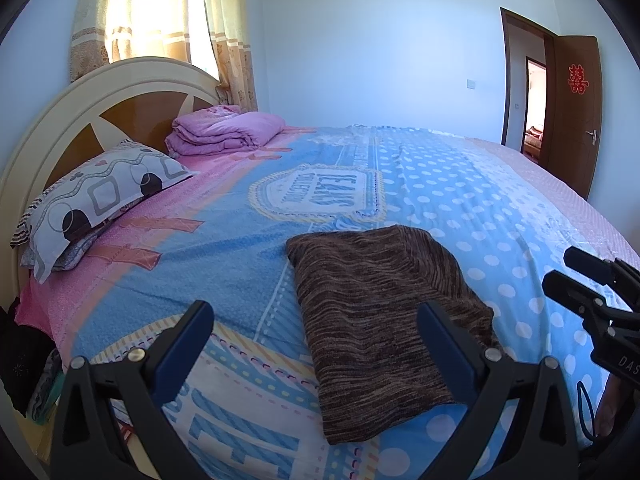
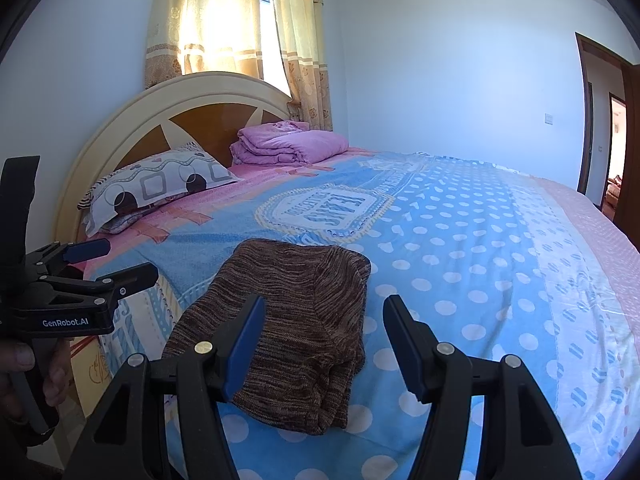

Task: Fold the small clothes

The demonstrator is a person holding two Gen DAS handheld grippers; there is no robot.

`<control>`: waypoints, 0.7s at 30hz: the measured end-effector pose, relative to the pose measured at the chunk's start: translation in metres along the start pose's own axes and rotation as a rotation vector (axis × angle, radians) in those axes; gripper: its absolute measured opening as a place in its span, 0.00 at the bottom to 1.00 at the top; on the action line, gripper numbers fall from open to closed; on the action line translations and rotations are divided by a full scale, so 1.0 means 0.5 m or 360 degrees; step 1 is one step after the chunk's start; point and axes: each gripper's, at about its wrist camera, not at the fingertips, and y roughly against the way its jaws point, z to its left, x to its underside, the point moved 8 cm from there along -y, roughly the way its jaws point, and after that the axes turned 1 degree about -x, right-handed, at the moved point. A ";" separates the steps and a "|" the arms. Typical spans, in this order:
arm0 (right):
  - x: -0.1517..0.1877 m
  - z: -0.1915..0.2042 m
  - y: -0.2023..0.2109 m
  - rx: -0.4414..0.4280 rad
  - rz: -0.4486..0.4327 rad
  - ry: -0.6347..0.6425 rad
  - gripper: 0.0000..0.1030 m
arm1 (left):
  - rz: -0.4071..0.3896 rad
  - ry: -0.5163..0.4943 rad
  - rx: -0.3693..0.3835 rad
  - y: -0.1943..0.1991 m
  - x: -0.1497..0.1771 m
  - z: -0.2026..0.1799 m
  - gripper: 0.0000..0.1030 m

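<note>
A brown striped knit garment (image 1: 380, 312) lies folded flat on the blue polka-dot bedspread (image 1: 460, 208), near the bed's front edge. It also shows in the right wrist view (image 2: 296, 320). My left gripper (image 1: 316, 316) is open and empty, held just above and in front of the garment's near left part. My right gripper (image 2: 324, 312) is open and empty, hovering over the garment's near right edge. Each gripper appears in the other's view: the right one at the right edge (image 1: 576, 276), the left one at the left edge (image 2: 120, 260).
A patterned pillow (image 1: 100, 196) and a folded purple blanket (image 1: 224, 132) lie by the wooden headboard (image 1: 80, 100). Curtains (image 1: 160, 12) hang behind. A brown door (image 1: 572, 116) stands open at the right. The bedspread stretches wide beyond the garment.
</note>
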 end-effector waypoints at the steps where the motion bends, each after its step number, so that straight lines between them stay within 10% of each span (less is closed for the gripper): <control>1: 0.000 0.000 0.002 -0.0001 -0.0003 0.0001 0.61 | 0.0003 -0.0002 0.0006 -0.001 0.001 -0.001 1.00; 21: -0.007 -0.003 0.018 0.0007 -0.0072 -0.0005 0.61 | -0.0034 0.0037 -0.0050 0.003 -0.015 0.018 1.00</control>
